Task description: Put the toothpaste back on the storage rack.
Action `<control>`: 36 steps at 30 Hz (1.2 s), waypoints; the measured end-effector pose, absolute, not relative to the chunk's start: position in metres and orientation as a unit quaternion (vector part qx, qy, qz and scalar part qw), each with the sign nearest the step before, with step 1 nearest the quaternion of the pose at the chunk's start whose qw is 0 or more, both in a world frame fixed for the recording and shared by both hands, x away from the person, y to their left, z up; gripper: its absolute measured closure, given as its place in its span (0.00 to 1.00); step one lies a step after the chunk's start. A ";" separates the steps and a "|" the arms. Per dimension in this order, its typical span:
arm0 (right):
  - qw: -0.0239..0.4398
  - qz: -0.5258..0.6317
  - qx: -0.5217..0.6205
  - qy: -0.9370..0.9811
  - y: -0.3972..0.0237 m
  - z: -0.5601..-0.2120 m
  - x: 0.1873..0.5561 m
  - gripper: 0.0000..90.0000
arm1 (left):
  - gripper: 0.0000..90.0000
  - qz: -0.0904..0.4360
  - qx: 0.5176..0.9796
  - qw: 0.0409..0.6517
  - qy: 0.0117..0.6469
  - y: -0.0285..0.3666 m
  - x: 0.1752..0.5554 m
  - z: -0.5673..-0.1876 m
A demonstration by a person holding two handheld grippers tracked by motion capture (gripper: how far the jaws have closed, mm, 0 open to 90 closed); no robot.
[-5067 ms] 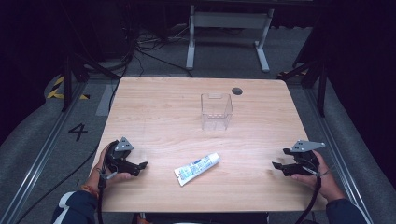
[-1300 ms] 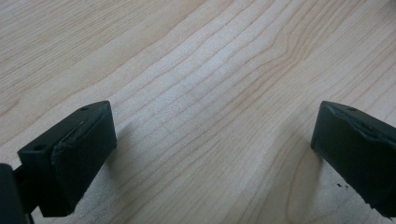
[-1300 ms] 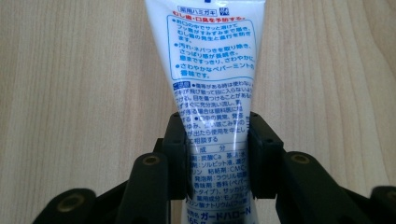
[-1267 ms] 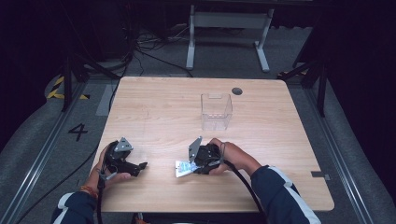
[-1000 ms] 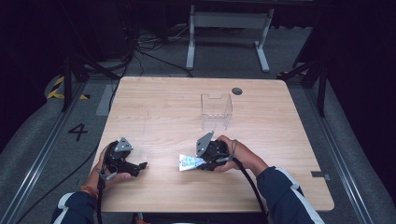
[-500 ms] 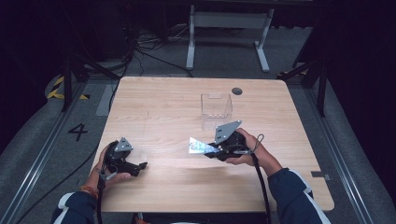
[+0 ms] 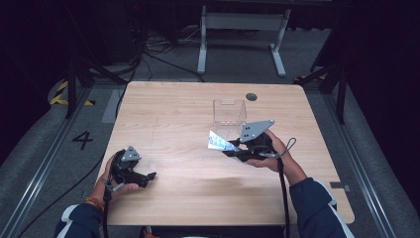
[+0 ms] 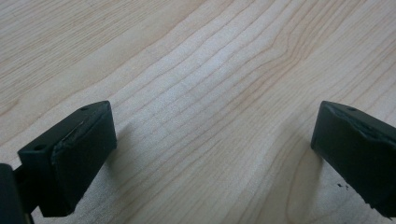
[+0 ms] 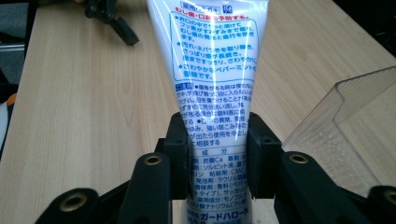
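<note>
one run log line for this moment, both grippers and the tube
left gripper: open, low over bare table | right gripper: shut on toothpaste tube, lifted | clear box: just beyond tube

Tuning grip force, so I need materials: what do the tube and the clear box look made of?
The toothpaste tube looks like soft glossy plastic laminate: printed skin with sheen, narrowing between the right gripper jaws. The clear box looks like rigid transparent plastic, possibly acrylic: see-through walls with bright, sharp edges.
</note>
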State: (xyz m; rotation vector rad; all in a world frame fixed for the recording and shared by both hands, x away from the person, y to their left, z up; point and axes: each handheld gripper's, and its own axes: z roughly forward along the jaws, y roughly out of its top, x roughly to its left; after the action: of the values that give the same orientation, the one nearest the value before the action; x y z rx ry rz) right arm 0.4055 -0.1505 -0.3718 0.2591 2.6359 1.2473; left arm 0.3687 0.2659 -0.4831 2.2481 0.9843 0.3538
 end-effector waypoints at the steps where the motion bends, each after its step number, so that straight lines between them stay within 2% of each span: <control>1: 0.108 0.427 0.092 0.893 -0.151 -0.371 0.406 0.75 | 0.01 0.135 0.857 0.325 0.375 0.266 0.369 -0.483; 23: 0.154 0.477 0.134 0.855 -0.159 -0.337 0.438 0.75 | 0.01 0.135 0.857 0.325 0.375 0.266 0.369 -0.483; 36: 0.168 0.487 0.154 0.843 -0.154 -0.335 0.464 0.75 | 0.01 0.135 0.857 0.325 0.375 0.266 0.369 -0.483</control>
State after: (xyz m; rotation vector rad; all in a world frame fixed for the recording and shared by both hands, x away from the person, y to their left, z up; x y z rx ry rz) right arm 0.4635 -0.1542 -0.3347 0.4377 2.3985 1.3842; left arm 0.3688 0.2660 -0.4831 2.2482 0.9837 0.3540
